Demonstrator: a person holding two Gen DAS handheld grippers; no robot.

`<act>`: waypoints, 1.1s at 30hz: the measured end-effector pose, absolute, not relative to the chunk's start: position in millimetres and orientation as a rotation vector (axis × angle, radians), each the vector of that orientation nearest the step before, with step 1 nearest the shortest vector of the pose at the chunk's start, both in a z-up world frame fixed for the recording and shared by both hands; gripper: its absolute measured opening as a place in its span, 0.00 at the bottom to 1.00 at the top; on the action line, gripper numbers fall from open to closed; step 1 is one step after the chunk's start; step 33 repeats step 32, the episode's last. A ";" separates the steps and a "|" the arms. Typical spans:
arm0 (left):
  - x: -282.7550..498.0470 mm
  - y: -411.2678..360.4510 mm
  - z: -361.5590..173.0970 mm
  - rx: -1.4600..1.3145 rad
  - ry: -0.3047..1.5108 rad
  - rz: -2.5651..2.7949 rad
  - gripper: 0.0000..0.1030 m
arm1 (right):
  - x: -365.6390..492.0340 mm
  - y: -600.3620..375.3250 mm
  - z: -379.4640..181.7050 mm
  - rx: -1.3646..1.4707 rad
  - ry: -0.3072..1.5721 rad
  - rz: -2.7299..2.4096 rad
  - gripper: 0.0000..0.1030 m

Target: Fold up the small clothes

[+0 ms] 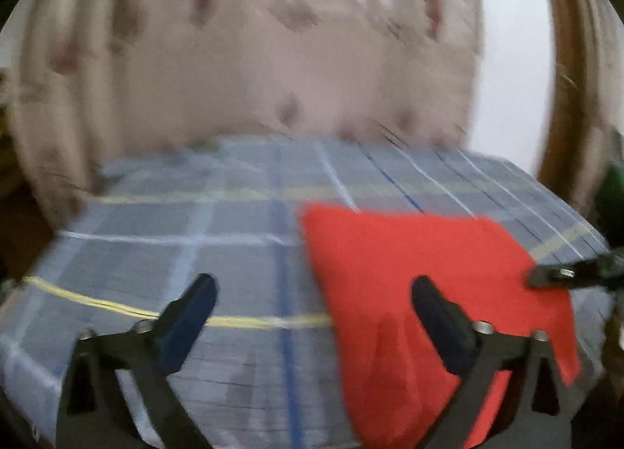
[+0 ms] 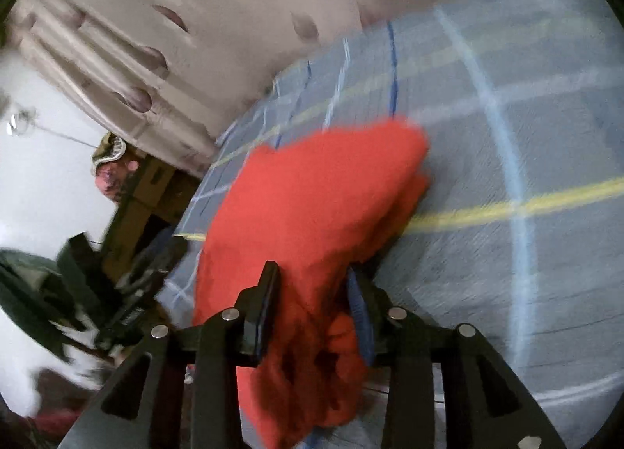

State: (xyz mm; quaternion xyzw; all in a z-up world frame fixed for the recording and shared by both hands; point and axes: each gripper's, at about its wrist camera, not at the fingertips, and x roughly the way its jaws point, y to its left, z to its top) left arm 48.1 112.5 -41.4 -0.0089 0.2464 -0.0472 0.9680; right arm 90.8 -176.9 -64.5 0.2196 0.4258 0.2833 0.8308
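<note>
Left wrist view showed your left gripper (image 1: 312, 316) with its jaws spread wide and nothing between them, hovering over the blue plaid bedsheet (image 1: 175, 254). Its right finger stood in front of the red cloth (image 1: 409, 273), which lay spread on the sheet to that side. At the frame's right edge, the tip of your right gripper (image 1: 546, 276) met the cloth's edge. From the right wrist, your right gripper (image 2: 312, 293) had a bunched fold of the red cloth (image 2: 319, 191) between its fingers; blur hid whether the pads pressed it. A tufted headboard (image 1: 273, 59) rose behind the bed.
</note>
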 end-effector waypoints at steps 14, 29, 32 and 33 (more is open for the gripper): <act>1.1 65.6 26.4 0.079 0.283 -0.038 1.00 | -12.6 -151.6 11.1 0.140 0.513 0.505 0.75; 9.5 63.7 20.3 -0.028 0.346 -0.072 1.00 | -19.9 -151.0 5.9 0.125 0.506 0.463 0.80; 9.3 59.9 19.2 -0.007 0.344 -0.025 1.00 | -24.4 -149.4 7.8 0.090 0.469 0.432 0.88; 9.3 59.9 19.2 -0.007 0.344 -0.025 1.00 | -24.4 -149.4 7.8 0.090 0.469 0.432 0.88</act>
